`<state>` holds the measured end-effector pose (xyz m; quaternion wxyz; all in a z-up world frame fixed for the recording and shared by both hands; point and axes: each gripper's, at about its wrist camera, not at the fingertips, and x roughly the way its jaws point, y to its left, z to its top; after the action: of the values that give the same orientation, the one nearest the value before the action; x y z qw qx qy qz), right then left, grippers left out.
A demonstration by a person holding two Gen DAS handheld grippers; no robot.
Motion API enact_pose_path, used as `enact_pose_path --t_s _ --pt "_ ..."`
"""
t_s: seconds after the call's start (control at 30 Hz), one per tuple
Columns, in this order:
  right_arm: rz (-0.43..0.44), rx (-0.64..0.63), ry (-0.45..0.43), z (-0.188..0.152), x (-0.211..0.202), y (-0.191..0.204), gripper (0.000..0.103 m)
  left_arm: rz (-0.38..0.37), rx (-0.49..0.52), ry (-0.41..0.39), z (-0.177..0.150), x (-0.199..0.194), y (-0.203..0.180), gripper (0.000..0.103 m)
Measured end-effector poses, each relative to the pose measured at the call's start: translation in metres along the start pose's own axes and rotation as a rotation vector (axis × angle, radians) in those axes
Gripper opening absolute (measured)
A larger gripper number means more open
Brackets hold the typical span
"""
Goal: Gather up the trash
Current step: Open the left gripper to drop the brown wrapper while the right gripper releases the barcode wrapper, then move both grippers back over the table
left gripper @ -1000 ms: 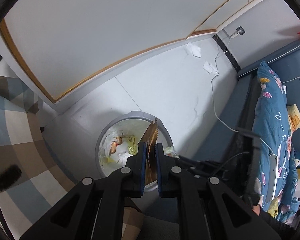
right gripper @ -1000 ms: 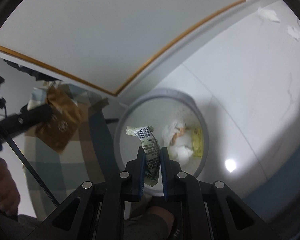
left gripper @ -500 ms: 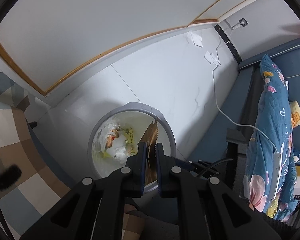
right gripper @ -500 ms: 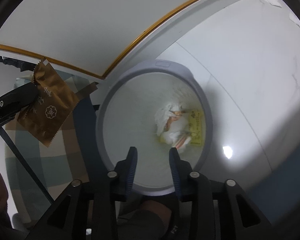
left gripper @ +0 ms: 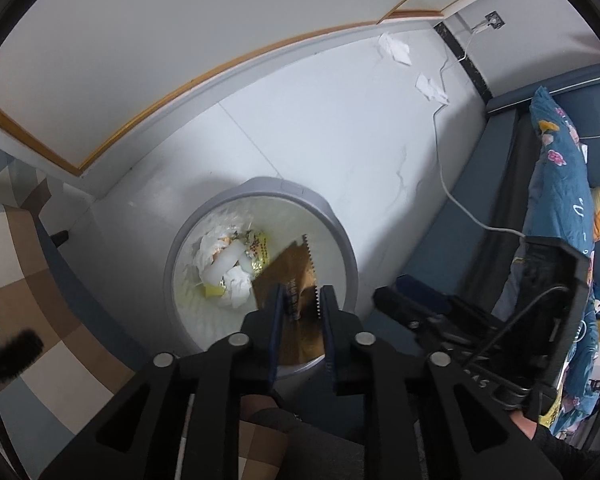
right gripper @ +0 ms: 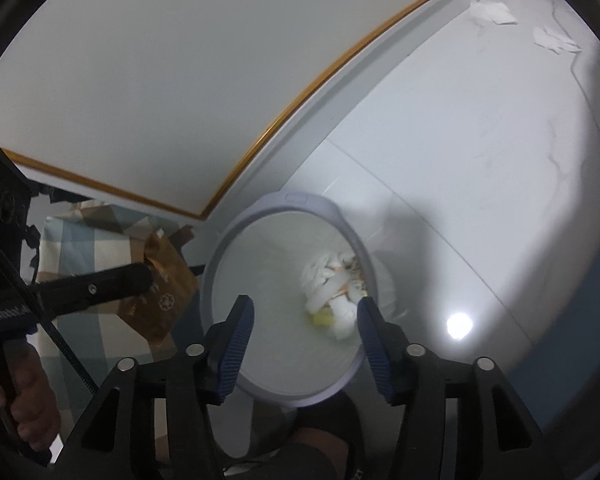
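A grey round bin (left gripper: 340, 232) (right gripper: 292, 200) stands on the white floor, with crumpled white tissue and yellow wrappers (left gripper: 228, 260) (right gripper: 332, 288) in its bottom. My left gripper (left gripper: 300, 300) hangs over the bin's near rim. Its jaws are opening, and a brown serrated wrapper (left gripper: 292, 276) (right gripper: 164, 300) sits slack and tilted between them, no longer pinched. My right gripper (right gripper: 304, 312) is over the bin mouth, its jaws opening wide with nothing between them. Its black body (left gripper: 420, 308) shows to the right in the left wrist view.
Two white tissues (left gripper: 394, 48) (left gripper: 430, 88) lie on the floor near the far wall. A white cable (left gripper: 444, 176) runs past them. Blue floral bedding (left gripper: 556, 184) is at the right, and a checked cloth (left gripper: 20, 280) at the left. A hand (right gripper: 24, 396) holds the left gripper's handle.
My right gripper let go of its barcoded wrapper and its jaws spread wide. My left gripper sank toward the bin and its jaws parted, so the brown wrapper turned loose between them.
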<state>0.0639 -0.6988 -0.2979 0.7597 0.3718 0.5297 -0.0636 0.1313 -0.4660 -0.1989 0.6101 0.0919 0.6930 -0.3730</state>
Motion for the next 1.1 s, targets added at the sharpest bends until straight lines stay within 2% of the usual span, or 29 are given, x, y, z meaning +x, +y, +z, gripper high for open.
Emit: enact_pose_path --t_s 0.13,0.27,0.33,0.37,0.43,0.53,0.67,0.83,0.97,1.1 --pt "-0.014 0.012 -0.015 0.002 -0.006 0.0 0.059 -0.005 -0.008 0.069 -0.001 0.012 0.002 0.016" --pt "-0.02 0.024 -0.029 0.003 -0.009 -0.001 0.059 -0.019 -0.005 0.079 -0.002 0.014 0.001 0.017" --pt "-0.022 0.03 -0.031 0.003 -0.01 -0.002 0.061 -0.01 -0.006 0.062 -0.002 0.01 0.003 0.035" --pt "-0.024 0.03 -0.031 0.004 -0.011 -0.002 0.062 -0.009 -0.009 0.049 -0.003 0.007 0.004 0.04" --pt "-0.027 0.031 -0.029 0.003 -0.011 -0.001 0.062 -0.002 -0.013 0.02 -0.005 -0.001 0.006 0.051" --pt "-0.03 0.028 -0.027 0.002 -0.013 -0.001 0.063 0.029 -0.013 -0.03 -0.007 -0.013 0.008 0.059" --pt "-0.028 0.023 -0.048 0.005 -0.024 0.004 0.068 0.08 -0.021 -0.098 -0.015 -0.034 0.009 0.06" --pt "-0.014 -0.015 -0.095 0.008 -0.049 0.023 0.071 0.142 -0.036 -0.23 -0.031 -0.073 0.011 0.061" --pt "-0.006 -0.071 -0.16 0.009 -0.078 0.048 0.073 0.153 -0.06 -0.328 -0.047 -0.107 0.018 0.064" --pt "0.009 -0.126 -0.232 0.009 -0.111 0.075 0.073 0.212 -0.106 -0.437 -0.071 -0.143 0.03 0.068"
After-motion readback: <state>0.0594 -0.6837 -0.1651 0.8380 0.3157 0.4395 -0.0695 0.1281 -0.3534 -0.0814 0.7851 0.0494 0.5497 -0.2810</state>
